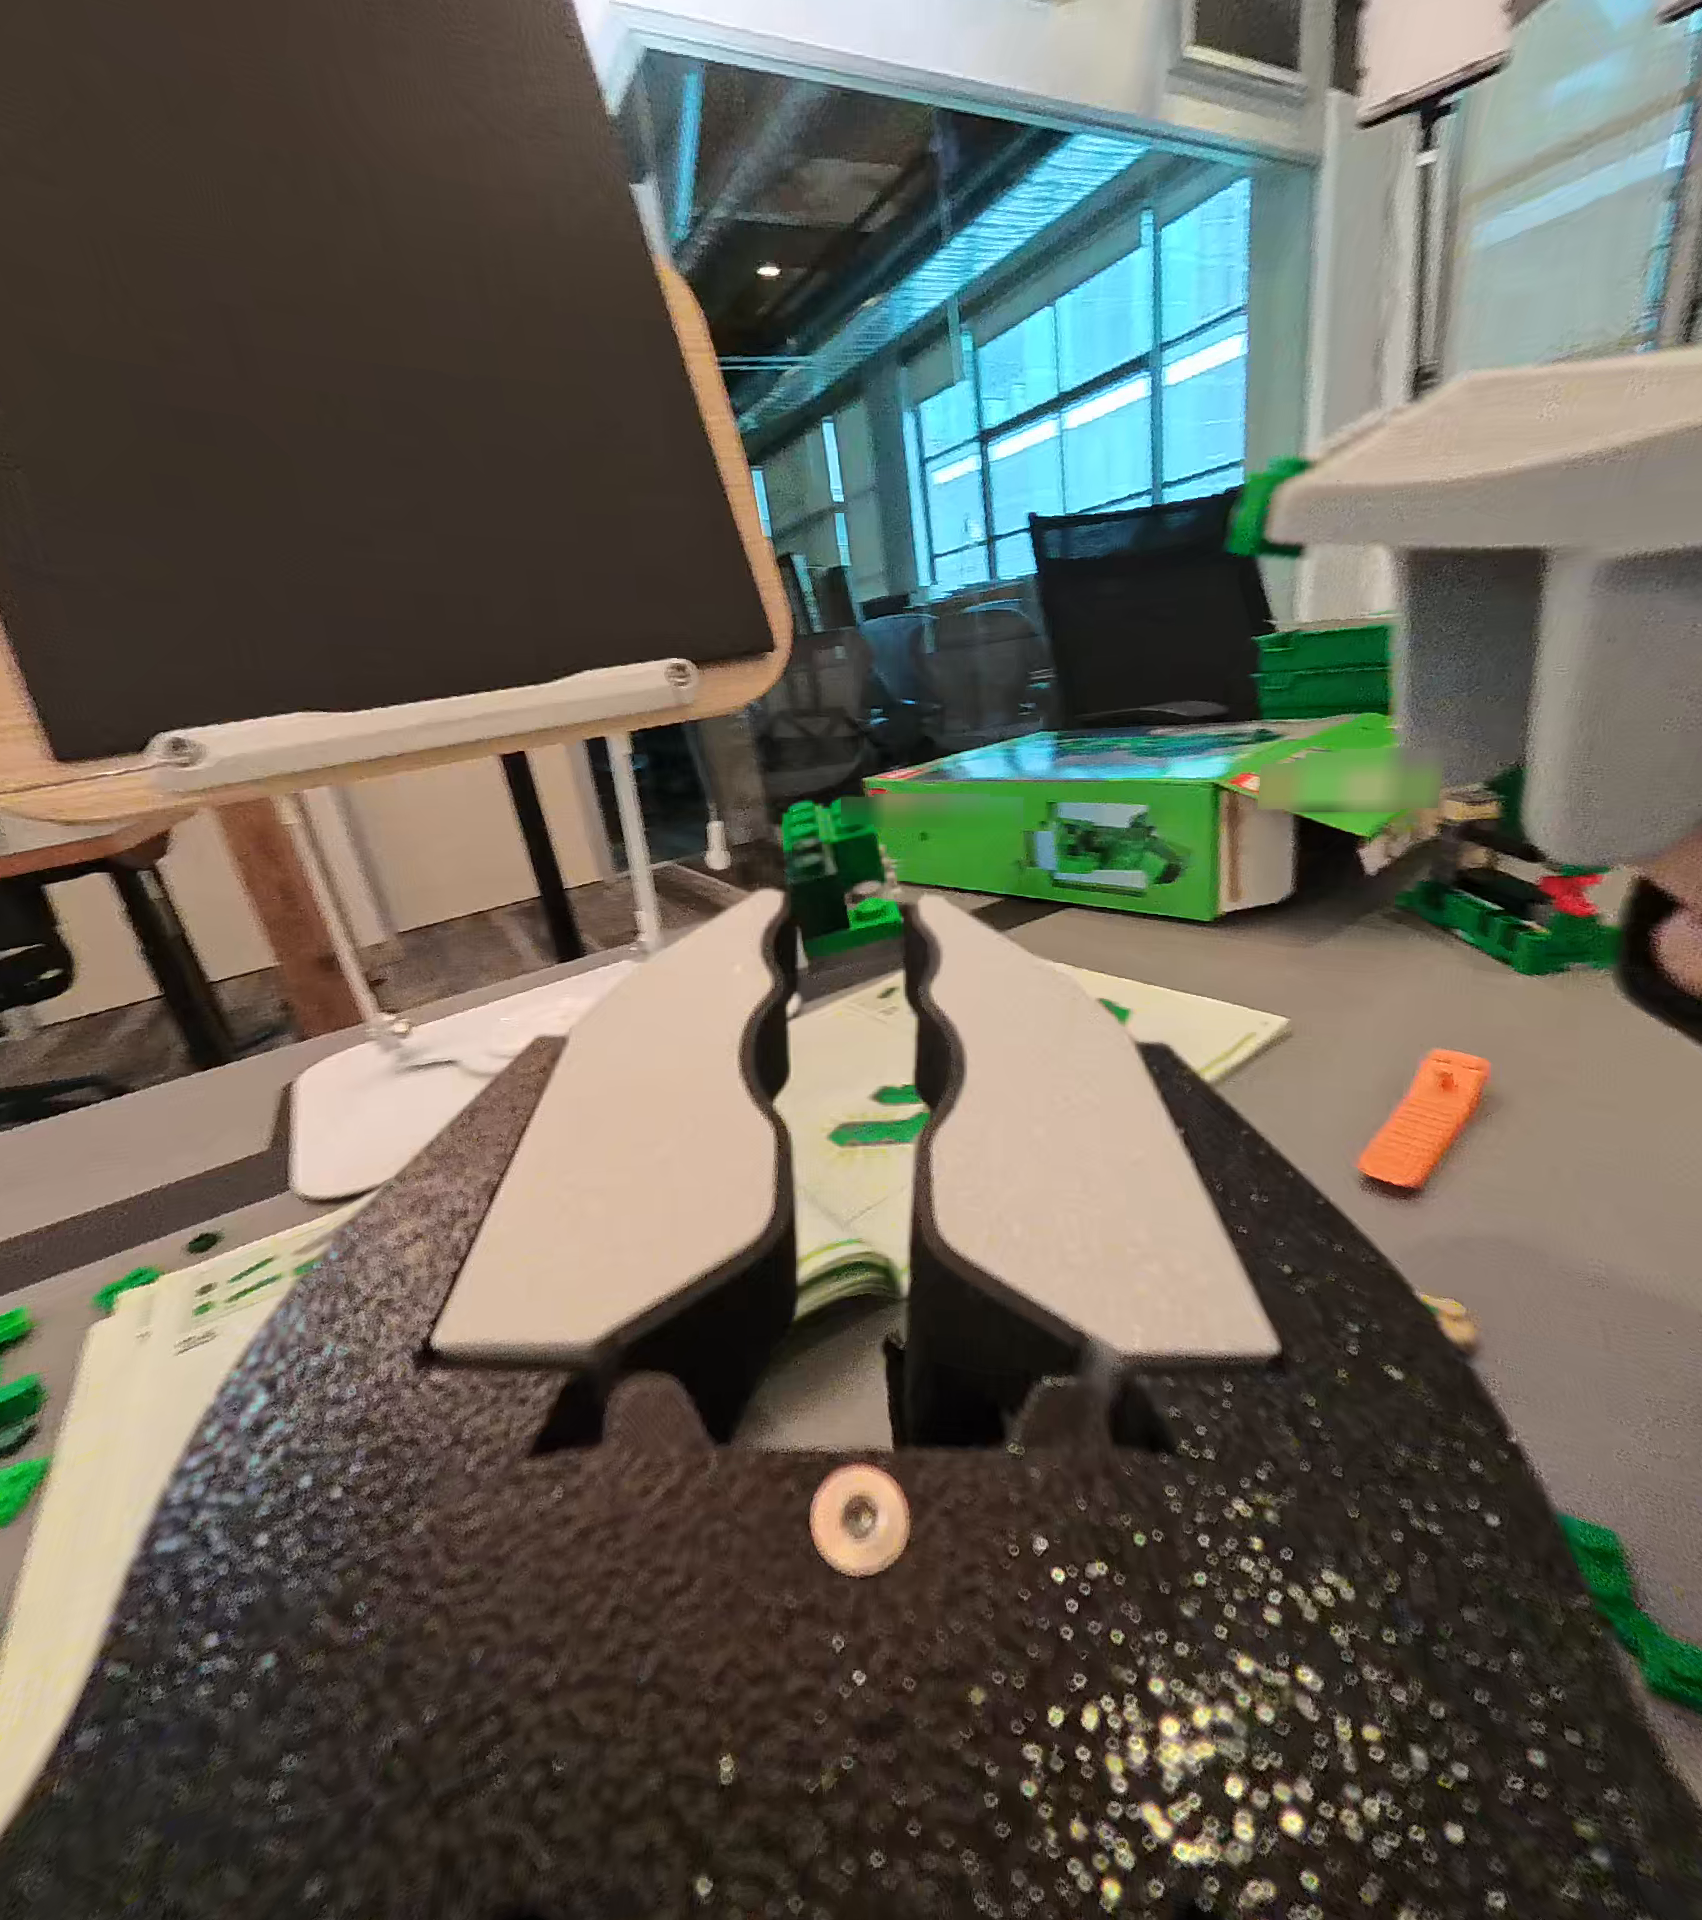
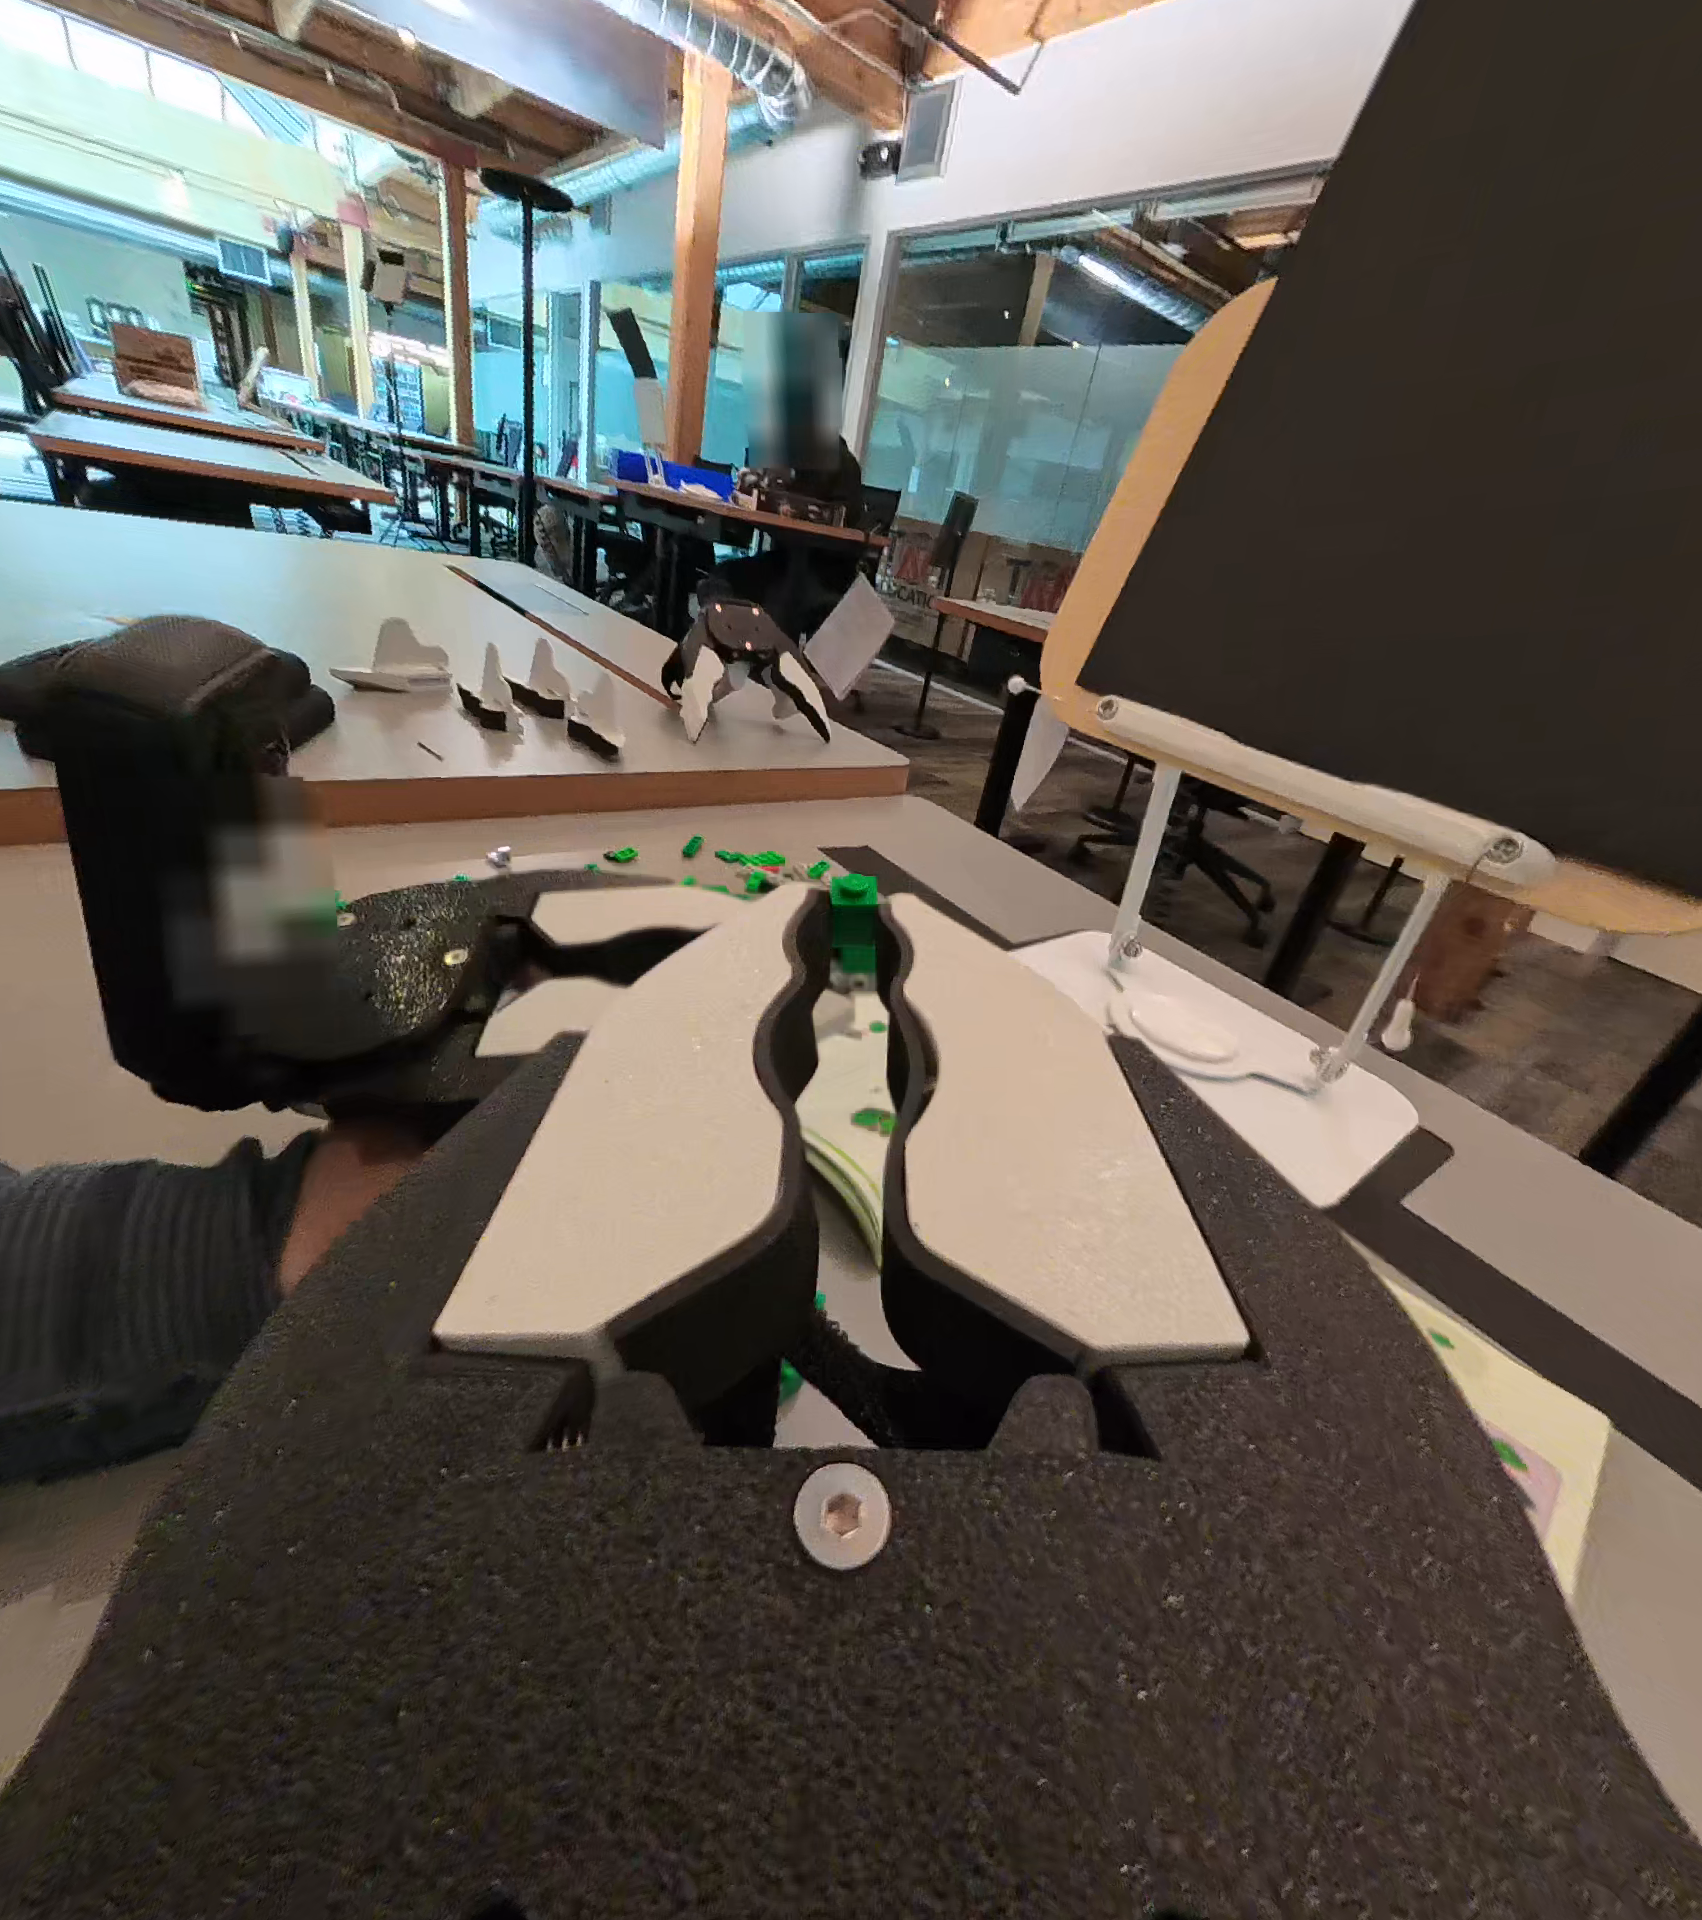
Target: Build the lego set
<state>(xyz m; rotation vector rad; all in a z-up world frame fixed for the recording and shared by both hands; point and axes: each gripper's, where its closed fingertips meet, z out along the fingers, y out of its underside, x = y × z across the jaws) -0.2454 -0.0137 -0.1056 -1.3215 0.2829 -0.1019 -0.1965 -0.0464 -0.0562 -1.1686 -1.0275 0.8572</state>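
Left claw [image 1: 852, 914] parted; right claw [image 2: 852, 914] gripping.

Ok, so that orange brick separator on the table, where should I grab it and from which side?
Come down from above and pinch the orange brick separator across its narrow width, around the middle. It lies flat on the grey table, so probably only its long side edges offer opposing faces to close on.

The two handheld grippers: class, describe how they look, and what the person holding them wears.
Each gripper, left gripper and right gripper, has a textured black body with a silver screw and two pale grey fingers edged with wavy black pads. The person's arm shows a dark ribbed sleeve.
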